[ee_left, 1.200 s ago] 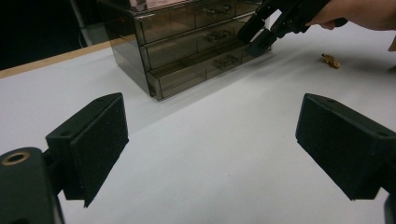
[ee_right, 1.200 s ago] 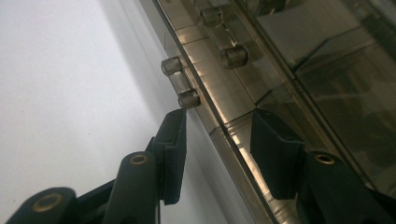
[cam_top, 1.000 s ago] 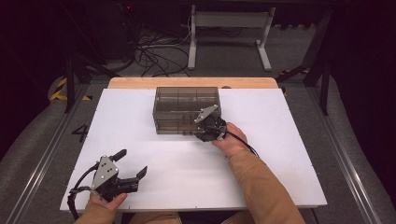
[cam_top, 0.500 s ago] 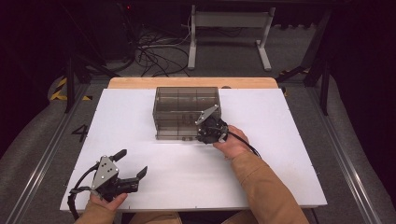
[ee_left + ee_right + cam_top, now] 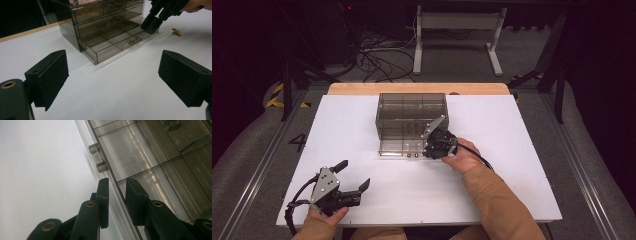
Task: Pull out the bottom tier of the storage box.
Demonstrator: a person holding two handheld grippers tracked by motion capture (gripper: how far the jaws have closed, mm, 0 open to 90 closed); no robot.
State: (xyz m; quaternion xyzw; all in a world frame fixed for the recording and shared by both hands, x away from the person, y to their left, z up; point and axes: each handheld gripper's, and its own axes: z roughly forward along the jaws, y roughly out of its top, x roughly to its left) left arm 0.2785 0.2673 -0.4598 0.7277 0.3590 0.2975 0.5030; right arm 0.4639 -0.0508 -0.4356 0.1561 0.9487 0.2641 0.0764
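Note:
A smoky clear drawer chest (image 5: 411, 112) stands at the back middle of the white table (image 5: 522, 165). Its bottom drawer (image 5: 117, 42) is pulled out toward me. My right gripper (image 5: 429, 150) reaches down onto that drawer's right front corner. In the right gripper view its jaws (image 5: 116, 187) straddle the drawer's front wall just below the clear handle (image 5: 98, 157); they have just been closing and the pads sit against the wall. My left gripper (image 5: 355, 174) rests at the table's front left, open, with nothing between its jaws (image 5: 113, 82).
A small brown scrap (image 5: 176, 31) lies on the table right of the drawer. The chest's two upper drawers (image 5: 107, 13) are pushed in. Behind the table run a wooden strip (image 5: 417, 88) and floor cables (image 5: 377, 50).
My right gripper has come slightly toward me and lower along the chest's front, with its jaws narrowing on the drawer wall. The left gripper has kept still.

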